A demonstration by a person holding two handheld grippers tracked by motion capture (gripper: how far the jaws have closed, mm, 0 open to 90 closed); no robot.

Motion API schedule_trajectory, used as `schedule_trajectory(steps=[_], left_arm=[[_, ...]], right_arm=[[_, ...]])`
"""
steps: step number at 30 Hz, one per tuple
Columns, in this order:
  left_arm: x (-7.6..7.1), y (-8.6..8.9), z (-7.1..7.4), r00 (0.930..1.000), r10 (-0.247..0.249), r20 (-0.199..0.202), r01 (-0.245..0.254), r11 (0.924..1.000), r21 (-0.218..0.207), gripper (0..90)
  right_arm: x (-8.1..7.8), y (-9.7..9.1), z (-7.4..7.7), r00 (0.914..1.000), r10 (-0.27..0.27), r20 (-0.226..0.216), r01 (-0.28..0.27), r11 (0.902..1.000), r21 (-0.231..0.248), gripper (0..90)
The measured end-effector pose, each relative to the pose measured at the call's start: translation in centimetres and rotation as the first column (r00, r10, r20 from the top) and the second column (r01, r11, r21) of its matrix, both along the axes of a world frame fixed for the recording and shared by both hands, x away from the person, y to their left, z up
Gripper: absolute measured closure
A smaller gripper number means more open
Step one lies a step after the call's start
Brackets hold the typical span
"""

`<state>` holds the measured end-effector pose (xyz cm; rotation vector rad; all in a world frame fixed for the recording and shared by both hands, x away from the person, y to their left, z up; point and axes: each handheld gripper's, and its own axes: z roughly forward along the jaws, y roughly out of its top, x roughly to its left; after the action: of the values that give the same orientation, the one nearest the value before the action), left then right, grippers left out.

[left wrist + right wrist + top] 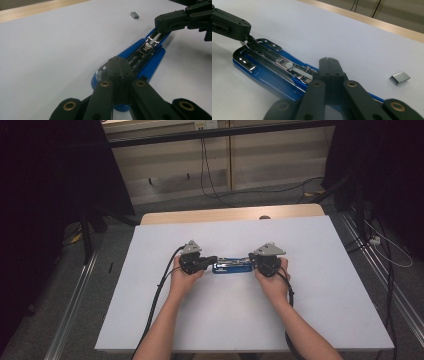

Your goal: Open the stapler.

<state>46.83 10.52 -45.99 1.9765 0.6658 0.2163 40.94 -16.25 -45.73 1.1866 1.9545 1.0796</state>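
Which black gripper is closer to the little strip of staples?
The right gripper, at the stapler's right end; the staples lie just beside it.

- A white table (320,290) with a bare wooden strip along its 12 o'clock edge.
- An opened blue stapler (231,266) lies at centre.
- A small grey block, probably staples (400,77), lies just beside it.

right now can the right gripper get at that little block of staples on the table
Probably yes: the staple block lies alone on the bare table beside the right gripper, nothing between them. But its fingers are shut over the blue stapler, so it must open first.
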Motion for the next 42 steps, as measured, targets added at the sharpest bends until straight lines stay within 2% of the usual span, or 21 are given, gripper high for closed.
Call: schedule_trajectory(steps=[3,8,10,12,16,17,18,20,23,25,27,29,32,34,38,42], left_arm=[[0.0,0.0,0.0,1.0,0.0,0.002,0.0,1.0,0.0,90.0],[0.0,0.1,0.3,1.0,0.0,0.002,0.0,0.9993,-0.038,90.0],[0.0,0.2,0.5,1.0,0.002,0.002,-0.002,0.9993,-0.037,90.0],[0.0,0.2,0.5,0.9999,0.004,-0.012,-0.005,0.9987,-0.051,89.6],[0.0,0.5,0.8,0.9997,0.012,-0.022,-0.013,0.9984,-0.056,84.2],[0.0,0.6,0.9,0.9993,0.032,-0.017,-0.033,0.9986,-0.041,78.4],[0.0,0.7,1.0,0.9985,0.05,-0.023,-0.051,0.9979,-0.039,72.9],[0.1,0.9,1.1,0.9968,0.064,-0.047,-0.067,0.9957,-0.064,65.0],[0.1,1.1,1.4,0.9939,0.088,-0.067,-0.093,0.9933,-0.069,51.7],[0.1,1.2,1.5,0.9922,0.105,-0.067,-0.11,0.9919,-0.064,43.5],[0.2,1.3,1.6,0.9892,0.131,-0.065,-0.135,0.9889,-0.061,31.8],[0.2,1.4,1.7,0.9883,0.137,-0.066,-0.141,0.988,-0.062,24.4],[0.2,1.5,1.9,0.9883,0.144,-0.05,-0.147,0.987,-0.065,16.9],[0.2,1.5,1.9,0.9891,0.139,-0.049,-0.142,0.987,-0.074,15.8],[0.1,1.4,2.0,0.9886,0.145,-0.041,-0.147,0.9865,-0.071,13.8],[0.1,1.2,1.9,0.989,0.141,-0.044,-0.145,0.9862,-0.081,11.1]], right_arm=[[0.1,-0.1,0.1,0.9999,0.012,-0.006,-0.012,0.9999,-0.012,90.0],[0.2,-0.2,0.2,0.9998,0.019,-0.011,-0.019,0.9997,-0.012,90.0],[0.2,-0.3,0.2,0.9997,0.02,-0.014,-0.02,0.9997,-0.011,90.0],[0.2,-0.3,0.2,0.9996,0.021,-0.017,-0.021,0.9997,-0.008,90.0],[0.3,-0.3,0.4,0.9996,0.025,-0.014,-0.025,0.9997,0.0,90.0],[0.3,-0.4,0.5,0.9998,0.019,-0.011,-0.019,0.9998,0.004,90.0],[0.4,-0.5,0.7,0.9999,0.011,-0.01,-0.011,0.9999,0.012,87.4],[0.7,-0.9,1.1,0.9999,-0.013,-0.001,0.013,0.9996,0.026,75.7],[1.0,-1.6,1.9,0.999,-0.044,0.012,0.043,0.9982,0.041,61.4],[1.3,-2.2,2.4,0.998,-0.063,0.006,0.063,0.9964,0.058,52.8],[1.6,-2.8,2.9,0.9954,-0.096,0.001,0.095,0.9932,0.067,41.8],[1.9,-3.5,3.2,0.9926,-0.122,0.002,0.121,0.99,0.072,36.6],[2.3,-4.3,3.5,0.9894,-0.145,-0.002,0.145,0.9866,0.075,28.8],[2.5,-4.8,3.5,0.987,-0.161,-0.006,0.161,0.984,0.077,25.7],[3.2,-5.6,2.9,0.9804,-0.19,-0.053,0.194,0.9763,0.096,20.4],[4.1,-5.9,2.2,0.9761,-0.202,-0.081,0.208,0.9748,0.079,17.1]])
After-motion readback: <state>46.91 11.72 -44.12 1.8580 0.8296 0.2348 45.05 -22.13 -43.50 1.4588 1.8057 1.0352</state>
